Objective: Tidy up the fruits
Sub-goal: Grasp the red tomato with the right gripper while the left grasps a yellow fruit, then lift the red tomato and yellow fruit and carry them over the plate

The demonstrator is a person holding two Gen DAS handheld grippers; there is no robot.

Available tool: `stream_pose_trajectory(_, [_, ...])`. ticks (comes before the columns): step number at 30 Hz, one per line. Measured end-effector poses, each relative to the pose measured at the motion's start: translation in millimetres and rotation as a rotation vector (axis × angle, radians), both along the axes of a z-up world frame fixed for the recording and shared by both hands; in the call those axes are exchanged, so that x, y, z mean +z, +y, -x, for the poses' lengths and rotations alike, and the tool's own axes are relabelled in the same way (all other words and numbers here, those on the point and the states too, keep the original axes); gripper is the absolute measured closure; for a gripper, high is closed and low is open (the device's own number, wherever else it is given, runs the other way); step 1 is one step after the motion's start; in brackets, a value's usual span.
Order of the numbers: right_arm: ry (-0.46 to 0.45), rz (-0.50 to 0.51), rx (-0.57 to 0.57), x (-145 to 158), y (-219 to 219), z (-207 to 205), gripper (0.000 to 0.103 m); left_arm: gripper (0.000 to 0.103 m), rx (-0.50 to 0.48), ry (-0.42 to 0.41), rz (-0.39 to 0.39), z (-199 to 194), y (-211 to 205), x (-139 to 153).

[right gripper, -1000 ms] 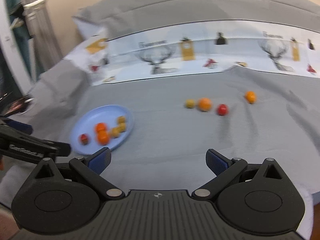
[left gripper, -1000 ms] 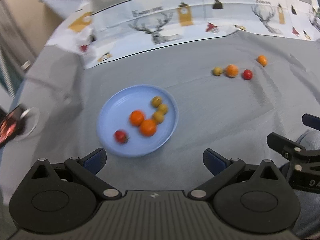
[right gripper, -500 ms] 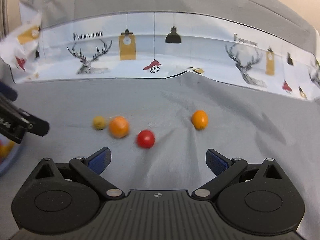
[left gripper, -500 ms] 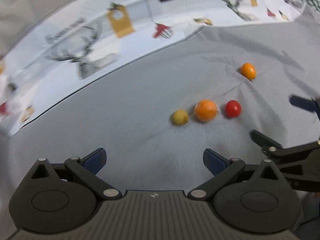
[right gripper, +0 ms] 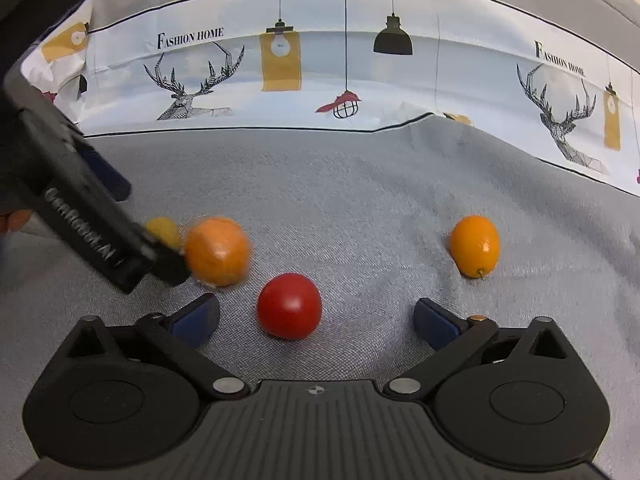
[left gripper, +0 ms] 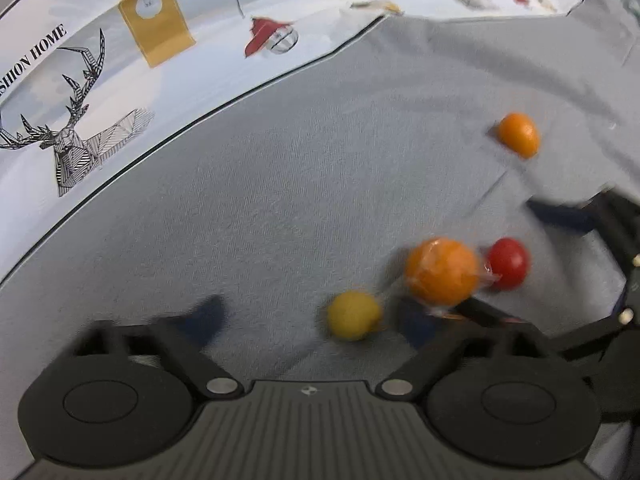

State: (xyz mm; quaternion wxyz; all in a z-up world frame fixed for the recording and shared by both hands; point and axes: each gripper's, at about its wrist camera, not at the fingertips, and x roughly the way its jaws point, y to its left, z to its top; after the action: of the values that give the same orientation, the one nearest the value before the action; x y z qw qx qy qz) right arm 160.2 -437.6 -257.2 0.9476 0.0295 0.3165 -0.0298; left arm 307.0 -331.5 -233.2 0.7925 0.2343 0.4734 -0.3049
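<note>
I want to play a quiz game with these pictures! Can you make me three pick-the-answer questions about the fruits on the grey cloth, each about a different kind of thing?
1. Which fruit lies between the fingers of the right hand-held gripper?
A. the yellow fruit
B. the red fruit
C. the oval orange fruit

2. How many fruits lie on the grey cloth?
A. two
B. four
C. six

3. Is the right hand-held gripper squeezing a fruit?
A. No, its pads touch nothing yet
B. Yes, it squeezes the oval orange fruit
C. Yes, it squeezes the yellow fruit

Answers:
1. B: the red fruit sits in the gap between the blue pads.
2. B: the yellow fruit, the round orange fruit, the red fruit and the oval orange fruit.
3. A: cloth shows on both sides of the red fruit; the jaws are closing.
</note>
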Motion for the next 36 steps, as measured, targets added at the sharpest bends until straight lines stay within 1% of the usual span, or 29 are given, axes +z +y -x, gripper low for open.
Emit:
stream_pose_trajectory(1, [-0.015,0.006,0.006,2.4,1.1,2.5,0.032,0.069,-0.004,0.016,0.012,2.1,-0.8,3.4])
stream_pose_trajectory(2, [-0.024,0.019,0.0,4.3,2.0,5.1,0.044,0.073,-0.014,0.016,0.008,5.5,-3.3,6.8])
stream_pose_trajectory(3, [-0.027,0.027,-0.007,5.9,1.7,7.0,0.062,0.074,-0.023,0.007,0.0,9.3,-5.8,9.2])
stream_pose_trajectory(4, [-0.026,0.034,-0.019,7.0,0.6,8.7,0.073,0.074,-0.023,-0.006,0.003,14.2,-5.8,12.6])
stream_pose_trajectory(7, [0.0,0.001,-0.061,11.4,-6.3,13.6,0.073,0.074,0.011,0.006,0.011,27.2,-0.2,27.5])
stream_pose_trajectory(9, [0.015,0.009,-0.101,18.1,-3.6,20.1,0.073,0.074,0.06,0.017,0.032,39.9,10.5,47.3])
stream_pose_trajectory(11, [-0.001,0.04,-0.128,33.4,-0.1,34.4,0.073,0.074,0.114,0.024,0.054,56.6,25.7,70.2])
stream_pose_trajectory(12, [-0.022,0.041,-0.135,43.5,1.0,43.3,0.073,0.074,0.135,0.022,0.058,65.3,31.7,80.7])
stream_pose_trajectory(14, [-0.065,0.008,-0.142,67.9,4.4,68.2,0.073,0.074,0.178,0.019,0.054,87.4,48.2,102.6])
stream_pose_trajectory(16, [-0.079,-0.034,-0.133,87.2,10.0,93.7,0.073,0.074,0.208,0.021,0.054,111.0,66.3,122.6])
stream_pose_trajectory(20, [-0.085,-0.106,-0.053,122.2,34.1,143.1,0.073,0.074,0.256,0.022,0.046,158.7,102.8,156.7])
stream_pose_trajectory(24, [-0.082,-0.176,0.055,151.7,74.4,182.4,0.073,0.074,0.292,0.029,0.049,199.4,136.9,178.5])
stream_pose_trajectory(28, [-0.084,-0.262,0.146,180.8,112.1,211.0,0.073,0.074,0.323,-0.019,0.048,245.8,176.1,197.7])
stream_pose_trajectory(30, [-0.105,-0.265,0.186,194.9,130.8,221.3,0.073,0.074,0.343,-0.039,0.056,266.1,193.5,205.1])
stream_pose_trajectory(32, [-0.135,-0.247,0.23,208.0,147.5,234.3,0.073,0.074,0.379,-0.043,0.073,286.1,211.3,210.0])
stream_pose_trajectory(36, [-0.147,-0.225,0.288,221.2,173.5,255.3,0.073,0.074,0.435,-0.037,0.118,318.4,236.7,214.3])
